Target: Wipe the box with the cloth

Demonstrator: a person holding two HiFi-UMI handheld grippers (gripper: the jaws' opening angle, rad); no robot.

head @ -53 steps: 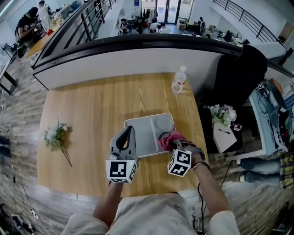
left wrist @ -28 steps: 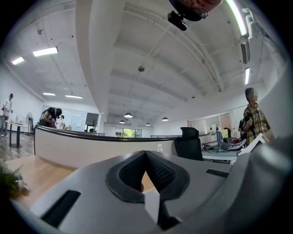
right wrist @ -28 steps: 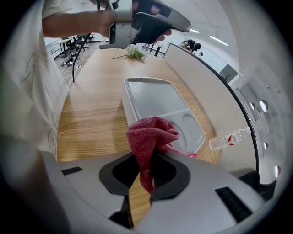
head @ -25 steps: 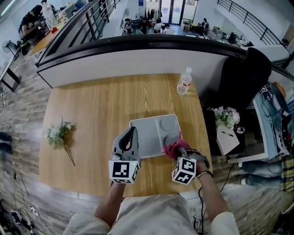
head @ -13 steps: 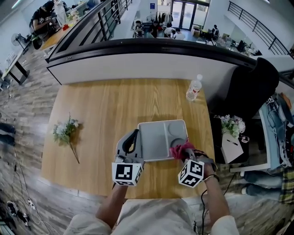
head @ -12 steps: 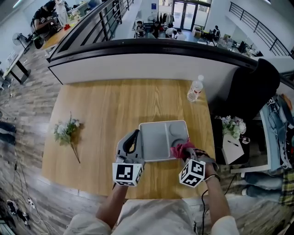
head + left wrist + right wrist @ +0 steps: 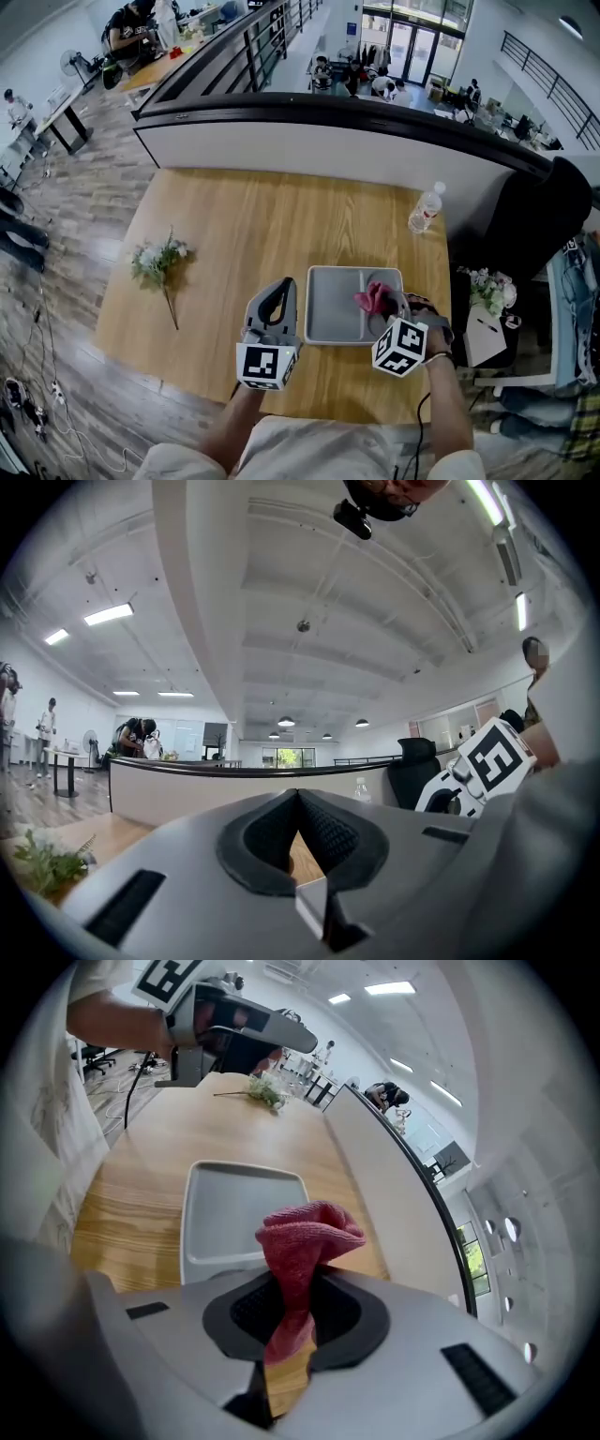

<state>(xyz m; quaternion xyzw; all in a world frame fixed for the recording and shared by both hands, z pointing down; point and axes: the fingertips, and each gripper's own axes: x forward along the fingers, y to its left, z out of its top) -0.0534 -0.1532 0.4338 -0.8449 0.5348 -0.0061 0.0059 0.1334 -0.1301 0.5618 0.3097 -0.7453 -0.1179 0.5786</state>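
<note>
Right tongs [image 7: 295, 1314] clamped on the red cloth [image 7: 307, 1237], which is bunched over the right side of the grey box [image 7: 333, 309], lower right of centre in head view. Left tongs [image 7: 297, 803] pressed together with nothing between, just beside the box's left edge. Box lies flat on the wooden desk [image 7: 244, 220]. Flower sprig [image 7: 157, 262] at left, bottle [image 7: 424, 211] upper right.

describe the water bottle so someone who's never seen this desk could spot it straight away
Find the light rectangular wooden table. At its far right corner, beyond the grey plastic compartment tray and the crumpled red cloth held over it, stands a clear plastic water bottle. It is the only upright, see-through thing on the table.
</note>
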